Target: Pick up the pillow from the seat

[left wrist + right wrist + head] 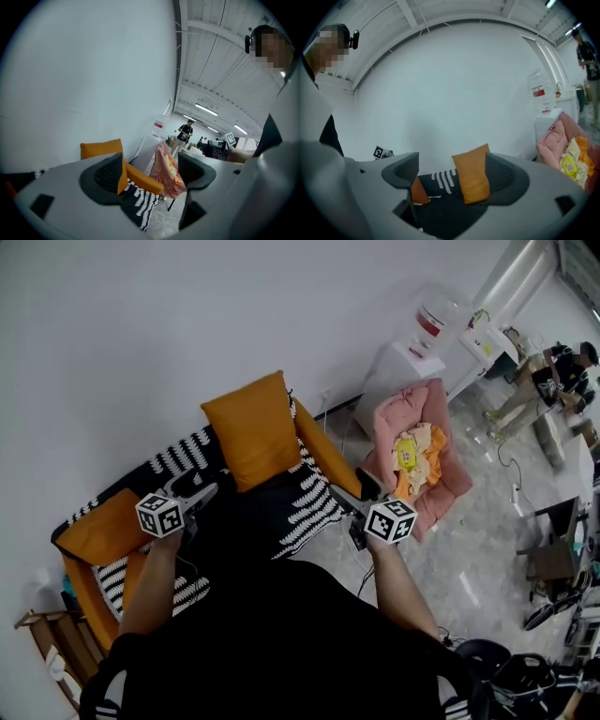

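Observation:
An orange pillow (pixel 255 430) stands upright on the black seat of a sofa (pixel 281 512), leaning on its back by the white wall. My left gripper (pixel 202 495) hovers over the seat's left part, short of the pillow, open with nothing between its fingers. Off the sofa's right arm, my right gripper (pixel 352 493) is also open and empty. In the left gripper view, that gripper (pixel 152 176) looks past the pillow (pixel 101 147) toward the room. The right gripper (pixel 454 180) faces the pillow (pixel 472 178), which is still some way off.
The sofa has orange arms (pixel 323 451) and a black-and-white patterned cover. A pink chair (pixel 417 460) piled with soft things stands to its right, with a white cabinet (pixel 403 367) behind it. People (pixel 553 376) stand at the far right. A wooden rack (pixel 47 643) sits at the left.

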`<state>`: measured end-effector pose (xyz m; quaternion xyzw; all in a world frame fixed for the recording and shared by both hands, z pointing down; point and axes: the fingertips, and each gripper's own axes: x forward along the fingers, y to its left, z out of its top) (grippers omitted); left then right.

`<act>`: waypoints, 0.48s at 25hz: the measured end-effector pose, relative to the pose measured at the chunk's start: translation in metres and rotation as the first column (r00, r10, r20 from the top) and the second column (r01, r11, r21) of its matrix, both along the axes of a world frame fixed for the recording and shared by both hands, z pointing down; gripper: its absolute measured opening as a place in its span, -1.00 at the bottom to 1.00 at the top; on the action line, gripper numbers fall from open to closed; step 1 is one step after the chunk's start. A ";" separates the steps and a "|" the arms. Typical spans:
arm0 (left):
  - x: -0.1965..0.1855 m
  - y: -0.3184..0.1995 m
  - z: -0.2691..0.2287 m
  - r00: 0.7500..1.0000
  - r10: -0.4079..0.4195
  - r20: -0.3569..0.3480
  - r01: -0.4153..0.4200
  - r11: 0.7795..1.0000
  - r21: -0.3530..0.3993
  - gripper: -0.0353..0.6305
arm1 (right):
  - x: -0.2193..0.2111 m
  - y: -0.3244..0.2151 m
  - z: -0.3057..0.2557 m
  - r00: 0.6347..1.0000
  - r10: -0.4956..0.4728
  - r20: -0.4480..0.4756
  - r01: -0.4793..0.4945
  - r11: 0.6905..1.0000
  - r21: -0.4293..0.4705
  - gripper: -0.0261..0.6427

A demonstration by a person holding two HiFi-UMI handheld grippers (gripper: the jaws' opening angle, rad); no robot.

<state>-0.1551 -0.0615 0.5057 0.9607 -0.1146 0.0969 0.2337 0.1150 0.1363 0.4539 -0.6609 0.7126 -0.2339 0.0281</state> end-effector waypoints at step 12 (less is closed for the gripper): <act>-0.006 -0.039 0.006 0.999 0.027 -0.023 -0.028 0.999 -0.025 0.23 | -0.009 -0.040 0.000 1.000 0.026 -0.012 -0.026 1.000 0.000 0.36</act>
